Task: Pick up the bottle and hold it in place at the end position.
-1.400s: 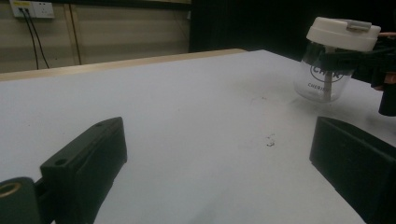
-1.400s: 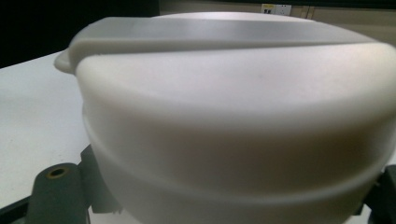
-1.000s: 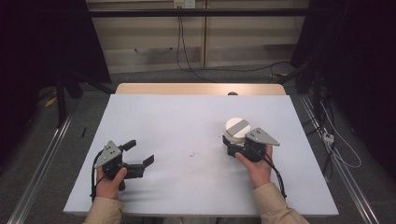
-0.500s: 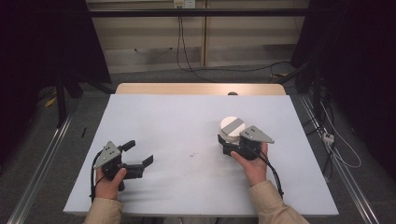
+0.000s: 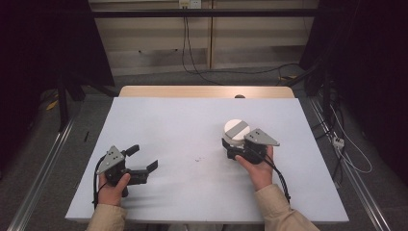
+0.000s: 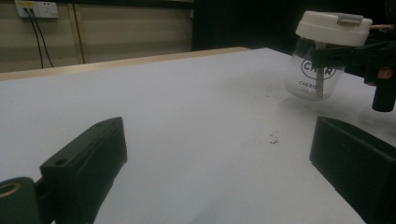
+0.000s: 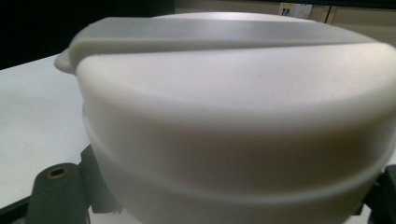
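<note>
1. Jaws of the right gripper (image 5: 235, 147) are clamped around a clear glass jar (image 6: 317, 77), just under its white lid (image 5: 236, 130); the lid looms right in front of that gripper's own camera.
2. Jar sits upright, held at the jaw tips ahead of the person's right hand (image 5: 257, 166), and whether its base touches the white table (image 5: 192, 125) cannot be told.
3. Left gripper (image 5: 142, 161) is spread wide, nothing between its two black jaws, just bare tabletop.
4. Looking along the left gripper's jaws, the jar is well ahead and off to the right, dark lettering on its glass.
5. Beyond both tools, the table's wooden far edge (image 5: 207, 91), then cables (image 5: 192, 57) against the wall.
</note>
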`<action>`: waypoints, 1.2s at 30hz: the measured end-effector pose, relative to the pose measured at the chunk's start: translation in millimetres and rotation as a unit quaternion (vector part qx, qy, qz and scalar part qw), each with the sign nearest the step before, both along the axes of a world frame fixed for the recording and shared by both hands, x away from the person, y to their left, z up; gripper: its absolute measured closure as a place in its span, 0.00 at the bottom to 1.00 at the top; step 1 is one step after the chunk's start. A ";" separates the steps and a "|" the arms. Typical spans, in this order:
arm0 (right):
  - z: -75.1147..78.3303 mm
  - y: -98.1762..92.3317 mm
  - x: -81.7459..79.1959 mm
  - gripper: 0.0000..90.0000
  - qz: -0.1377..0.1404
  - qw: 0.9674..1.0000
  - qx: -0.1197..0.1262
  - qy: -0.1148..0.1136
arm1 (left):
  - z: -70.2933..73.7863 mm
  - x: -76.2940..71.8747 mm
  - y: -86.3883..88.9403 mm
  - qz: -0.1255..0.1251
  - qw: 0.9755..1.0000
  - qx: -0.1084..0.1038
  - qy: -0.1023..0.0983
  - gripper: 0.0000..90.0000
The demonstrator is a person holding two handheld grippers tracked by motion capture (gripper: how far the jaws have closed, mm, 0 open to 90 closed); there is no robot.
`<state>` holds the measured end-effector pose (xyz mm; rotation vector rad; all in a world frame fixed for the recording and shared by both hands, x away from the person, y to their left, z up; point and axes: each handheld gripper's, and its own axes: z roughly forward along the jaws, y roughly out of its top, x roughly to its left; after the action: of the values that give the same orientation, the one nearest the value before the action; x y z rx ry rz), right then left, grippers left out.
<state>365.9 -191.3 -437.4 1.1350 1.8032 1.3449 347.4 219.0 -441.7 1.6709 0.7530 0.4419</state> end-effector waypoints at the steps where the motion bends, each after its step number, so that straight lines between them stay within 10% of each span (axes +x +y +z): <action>1: 0.2 0.8 0.8 0.20 0.000 1.000 0.000 0.001 | 0.0 0.0 0.0 0.000 1.000 0.000 0.000 0.04; 36: -6.8 35.2 32.6 0.20 0.010 1.000 -0.003 0.009 | -2.0 1.3 -1.7 -0.004 1.000 0.001 0.005 0.04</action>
<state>398.5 -156.1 -444.3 1.1316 1.8355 1.3436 348.7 217.3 -443.7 1.6785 0.7536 0.4295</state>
